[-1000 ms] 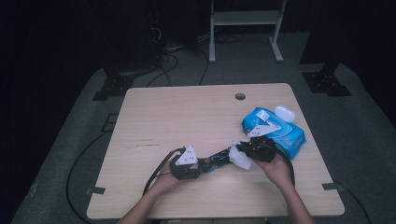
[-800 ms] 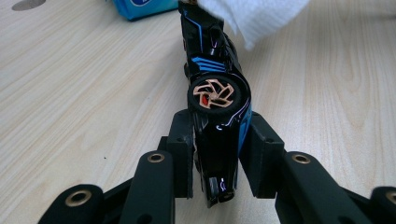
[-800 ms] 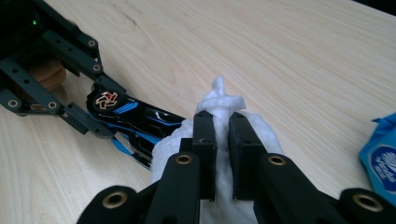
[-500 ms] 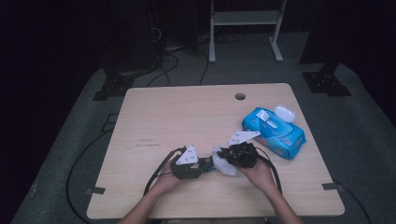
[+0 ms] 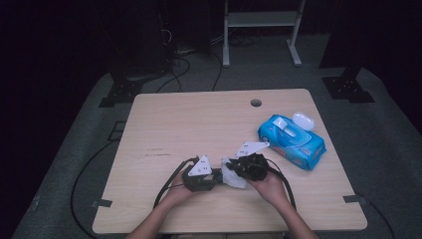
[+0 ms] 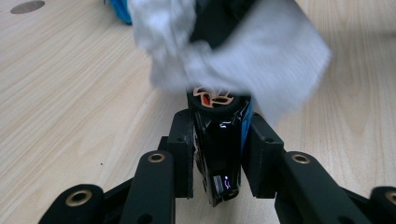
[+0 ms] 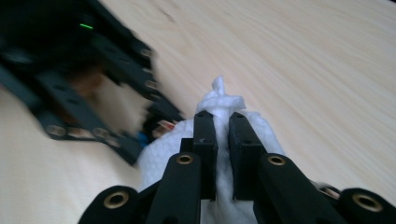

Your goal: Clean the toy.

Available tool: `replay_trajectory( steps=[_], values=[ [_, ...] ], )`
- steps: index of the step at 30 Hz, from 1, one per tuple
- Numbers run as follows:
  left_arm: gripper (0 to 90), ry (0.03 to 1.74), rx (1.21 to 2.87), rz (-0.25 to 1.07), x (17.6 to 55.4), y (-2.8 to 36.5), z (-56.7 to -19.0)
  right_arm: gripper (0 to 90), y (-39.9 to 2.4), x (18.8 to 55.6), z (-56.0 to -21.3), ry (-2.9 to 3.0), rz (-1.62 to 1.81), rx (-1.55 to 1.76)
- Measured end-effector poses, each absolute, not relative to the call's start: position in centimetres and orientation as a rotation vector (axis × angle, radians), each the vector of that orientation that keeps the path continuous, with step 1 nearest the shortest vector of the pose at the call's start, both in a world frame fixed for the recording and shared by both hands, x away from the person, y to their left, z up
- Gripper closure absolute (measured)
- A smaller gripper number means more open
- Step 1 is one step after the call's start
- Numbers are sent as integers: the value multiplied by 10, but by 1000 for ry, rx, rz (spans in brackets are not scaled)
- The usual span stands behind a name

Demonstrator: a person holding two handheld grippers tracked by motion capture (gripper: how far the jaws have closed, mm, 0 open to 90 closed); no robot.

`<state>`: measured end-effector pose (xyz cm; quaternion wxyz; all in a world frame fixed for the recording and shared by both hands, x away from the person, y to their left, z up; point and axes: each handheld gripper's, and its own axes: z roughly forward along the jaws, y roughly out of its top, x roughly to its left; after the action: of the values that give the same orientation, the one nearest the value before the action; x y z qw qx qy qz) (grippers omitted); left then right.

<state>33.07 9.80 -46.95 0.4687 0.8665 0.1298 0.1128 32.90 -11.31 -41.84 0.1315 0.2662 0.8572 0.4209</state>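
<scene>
My left gripper (image 5: pixel 215 177) is shut on a small glossy black object (image 6: pixel 220 144) with a blue side and an orange-patterned end. It holds the object just above the wooden table (image 5: pixel 199 124). My right gripper (image 5: pixel 235 171) is shut on a crumpled white wipe (image 7: pixel 223 100). That wipe (image 6: pixel 261 56) lies against the far end of the black object. In the right gripper view, the left gripper (image 7: pixel 93 88) is a dark blur at the upper left, with the object's end (image 7: pixel 161 126) peeking out beside the wipe. Both grippers meet near the table's front edge.
A blue pack of wipes (image 5: pixel 291 142) lies at the right of the table, with a small white case (image 5: pixel 303 120) just behind it. A cable hole (image 5: pixel 256 103) sits near the far edge. Cables trail from both grippers toward the front edge.
My right gripper has carried the wipe leftward, from beside the blue pack to the left gripper, so the wipe now touches the black object. The left gripper stayed put.
</scene>
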Motion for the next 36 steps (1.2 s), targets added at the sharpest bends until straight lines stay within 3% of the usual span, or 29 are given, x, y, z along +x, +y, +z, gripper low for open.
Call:
replay_trajectory(
  steps=[6,19,29,36],
  values=[
    [674,316,2128,282,330,98,-469,823,-96,323,-418,2543,1253,677],
    [674,315,2131,295,333,100,-468,824,-157,346,-416,2400,1164,911],
    [673,326,2130,288,333,103,-468,825,-111,330,-419,2461,1154,746],
    [675,321,2138,303,337,106,-467,826,-140,343,-417,2430,1165,862]
  ],
)
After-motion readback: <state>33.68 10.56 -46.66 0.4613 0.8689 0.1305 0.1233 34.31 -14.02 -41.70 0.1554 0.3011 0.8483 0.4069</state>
